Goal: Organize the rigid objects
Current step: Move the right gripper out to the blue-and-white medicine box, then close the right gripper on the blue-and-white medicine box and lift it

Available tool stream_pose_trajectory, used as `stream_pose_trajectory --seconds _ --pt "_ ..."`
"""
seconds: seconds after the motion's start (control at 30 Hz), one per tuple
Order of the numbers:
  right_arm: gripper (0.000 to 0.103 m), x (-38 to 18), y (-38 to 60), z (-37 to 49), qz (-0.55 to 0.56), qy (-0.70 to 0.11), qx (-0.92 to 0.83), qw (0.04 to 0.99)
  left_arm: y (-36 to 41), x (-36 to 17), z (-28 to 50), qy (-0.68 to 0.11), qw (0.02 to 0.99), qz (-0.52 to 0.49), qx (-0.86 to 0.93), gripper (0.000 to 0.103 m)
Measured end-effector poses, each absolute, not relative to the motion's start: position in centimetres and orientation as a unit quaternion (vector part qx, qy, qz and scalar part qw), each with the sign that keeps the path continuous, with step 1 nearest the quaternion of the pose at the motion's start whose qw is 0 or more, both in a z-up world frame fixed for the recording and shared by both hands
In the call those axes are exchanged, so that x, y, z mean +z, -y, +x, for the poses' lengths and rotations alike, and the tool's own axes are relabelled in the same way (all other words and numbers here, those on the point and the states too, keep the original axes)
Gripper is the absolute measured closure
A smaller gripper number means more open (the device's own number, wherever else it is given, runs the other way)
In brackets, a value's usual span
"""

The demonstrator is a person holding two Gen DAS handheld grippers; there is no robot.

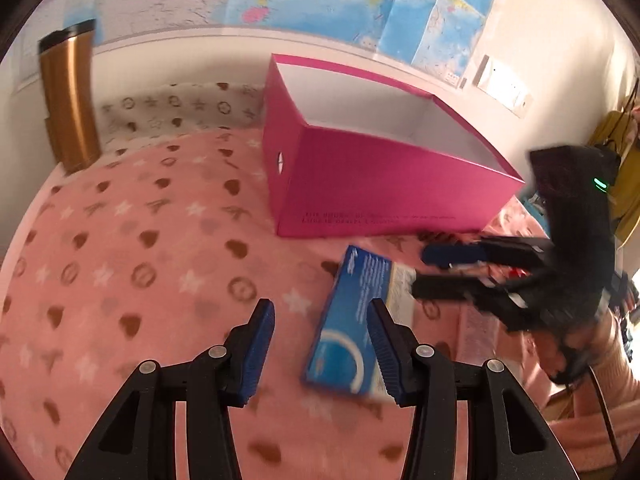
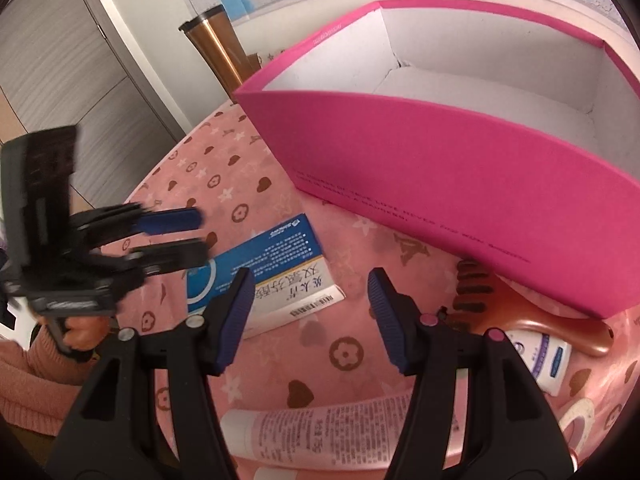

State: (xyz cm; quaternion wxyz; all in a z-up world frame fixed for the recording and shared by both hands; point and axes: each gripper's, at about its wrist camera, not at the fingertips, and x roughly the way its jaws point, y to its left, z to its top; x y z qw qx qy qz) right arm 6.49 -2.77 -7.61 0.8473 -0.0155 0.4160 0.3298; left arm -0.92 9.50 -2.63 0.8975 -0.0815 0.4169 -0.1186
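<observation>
A blue and white medicine box (image 1: 352,328) lies flat on the pink blanket in front of the open pink box (image 1: 380,184). My left gripper (image 1: 320,344) hovers over the medicine box's near left edge. Its jaws are apart and narrowing, and the pads press on nothing. The right gripper (image 1: 436,272) reaches in from the right at the box's far end. In the right wrist view my right gripper (image 2: 312,316) is open above the blanket beside the medicine box (image 2: 264,272). The left gripper (image 2: 172,236) comes in from the left. The pink box (image 2: 440,160) shows a bare white inside.
A gold tumbler (image 1: 68,96) stands at the far left by the wall. A brown comb (image 2: 520,312), a white tube (image 2: 540,360), a pink tube (image 2: 320,428) and a white ring (image 2: 576,416) lie near the pink box's right corner. A person's pink sleeve (image 2: 24,384) is at lower left.
</observation>
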Motion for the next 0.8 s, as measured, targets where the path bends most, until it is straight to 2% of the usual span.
stream_pose_trajectory --seconds 0.37,0.47,0.8 --pt "0.043 -8.6 1.3 7.8 -0.024 -0.44 0.349 0.827 -8.1 -4.9 -3.6 -0.472 0.861 -0.109 -0.155 0.056" --pt "0.043 -8.8 0.9 6.7 -0.042 -0.442 0.356 0.822 -8.1 -5.3 -2.9 -0.476 0.854 -0.131 -0.163 0.061" --pt "0.043 -8.7 2.0 3.9 -0.054 -0.442 0.377 0.812 -9.5 -5.5 -1.2 -0.469 0.858 -0.153 -0.142 0.061"
